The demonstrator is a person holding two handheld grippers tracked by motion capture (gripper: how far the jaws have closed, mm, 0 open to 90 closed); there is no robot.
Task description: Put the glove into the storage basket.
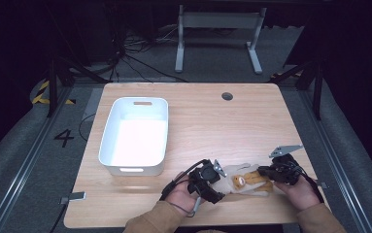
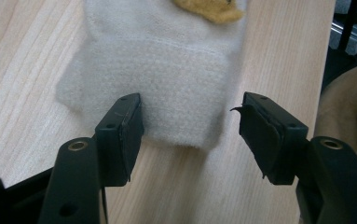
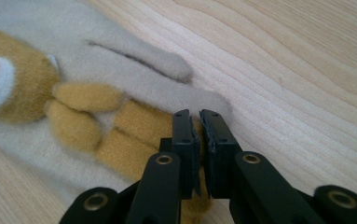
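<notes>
A pale grey fuzzy glove [image 1: 244,182] with a tan bear on it lies flat on the wooden table [image 1: 212,126] near the front edge. My left gripper [image 1: 219,186] is at the glove's left end. In the left gripper view it [image 2: 190,126] stands open, one jaw on each side of the glove's cuff [image 2: 167,60]. My right gripper [image 1: 267,173] is at the glove's right end. In the right gripper view it [image 3: 199,126] is shut, pinching the glove [image 3: 134,60] at a tan finger near the tips.
An empty white bin [image 1: 109,126] stands on the table's left half, behind my left gripper. A round cable hole [image 1: 227,96] is at the table's far edge. A metal frame [image 1: 217,29] stands on the floor beyond the table.
</notes>
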